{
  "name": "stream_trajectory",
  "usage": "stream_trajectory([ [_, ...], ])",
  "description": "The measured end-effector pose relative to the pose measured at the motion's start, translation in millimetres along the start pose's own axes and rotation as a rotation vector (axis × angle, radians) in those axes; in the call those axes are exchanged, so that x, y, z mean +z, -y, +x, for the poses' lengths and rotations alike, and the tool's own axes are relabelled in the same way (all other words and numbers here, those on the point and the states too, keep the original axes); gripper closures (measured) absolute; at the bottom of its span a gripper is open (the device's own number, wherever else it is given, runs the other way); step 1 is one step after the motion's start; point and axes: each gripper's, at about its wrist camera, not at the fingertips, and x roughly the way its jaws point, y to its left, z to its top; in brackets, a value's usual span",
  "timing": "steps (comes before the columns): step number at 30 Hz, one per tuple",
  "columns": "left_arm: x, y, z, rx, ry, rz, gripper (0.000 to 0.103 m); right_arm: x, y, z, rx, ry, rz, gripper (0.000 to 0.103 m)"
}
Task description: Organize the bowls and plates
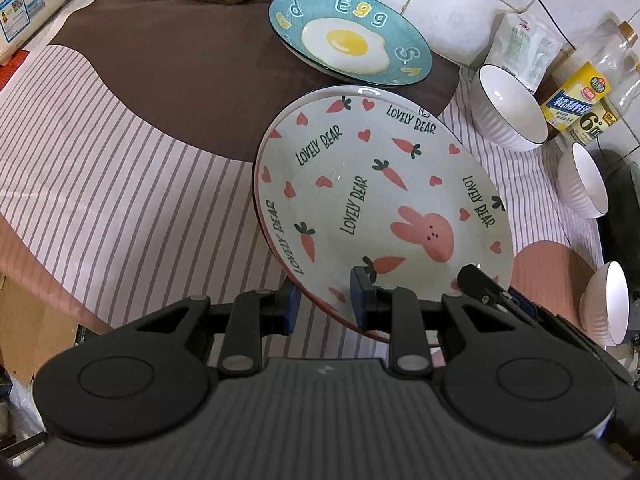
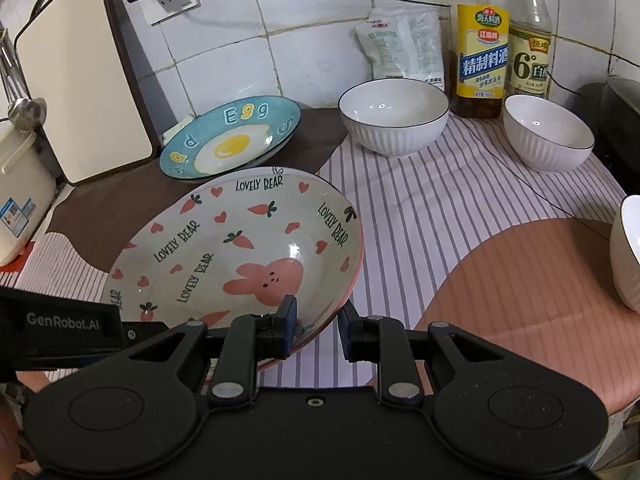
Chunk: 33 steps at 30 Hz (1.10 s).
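Observation:
A white rabbit plate (image 1: 372,204) with carrots, hearts and "LOVELY BEAR" print is held tilted above the striped cloth; it also shows in the right wrist view (image 2: 240,248). My left gripper (image 1: 325,304) is shut on its near rim. My right gripper (image 2: 318,326) is shut on the rim at the plate's other side. A blue egg plate (image 1: 348,36) lies flat behind it, also seen in the right wrist view (image 2: 232,140). Three white ribbed bowls stand to the right: one large (image 2: 394,116), one smaller (image 2: 548,132), one at the edge (image 2: 628,252).
A cutting board (image 2: 80,76) leans on the tiled wall at back left. Two sauce bottles (image 2: 480,40) and a white packet (image 2: 404,48) stand at the back wall. A black cable (image 2: 560,200) crosses the cloth. A dark pan (image 1: 620,208) sits at far right.

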Motion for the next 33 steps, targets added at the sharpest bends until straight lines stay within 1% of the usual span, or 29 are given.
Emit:
stream_trajectory([
  [5, 0, 5, 1, 0.024, -0.008, 0.019, 0.078, -2, 4, 6, 0.014, -0.008, 0.005, 0.074],
  [9, 1, 7, 4, 0.050, -0.029, 0.020, 0.078, -3, 5, 8, 0.018, -0.006, -0.006, 0.073],
  [12, 1, 4, 9, 0.053, -0.043, -0.005, 0.078, -4, 2, 10, 0.006, 0.005, -0.045, 0.073],
  [15, 1, 7, 10, 0.068, -0.047, 0.008, 0.078, -5, -2, 11, -0.014, 0.018, -0.083, 0.072],
  [18, 0, 8, 10, 0.077, -0.037, 0.012, 0.078, -7, -1, 11, -0.012, 0.029, -0.095, 0.072],
  [21, 2, 6, 9, 0.060, -0.047, 0.016, 0.077, -7, 3, 6, 0.013, 0.042, -0.094, 0.072],
  [25, 7, 2, -2, 0.040, -0.041, 0.039, 0.077, -5, 5, -17, 0.035, 0.114, -0.138, 0.072],
  [28, 15, -1, -17, 0.009, -0.013, 0.076, 0.076, 5, 9, -36, 0.088, 0.152, -0.143, 0.071],
  [30, 23, -3, -27, -0.011, 0.015, 0.097, 0.076, 13, 11, -44, 0.123, 0.176, -0.136, 0.068],
  [31, 27, -4, -30, -0.016, 0.025, 0.102, 0.076, 19, 12, -49, 0.143, 0.192, -0.129, 0.066],
  [33, 35, -9, -38, -0.036, 0.055, 0.105, 0.075, 28, 11, -51, 0.183, 0.214, -0.120, 0.065],
])
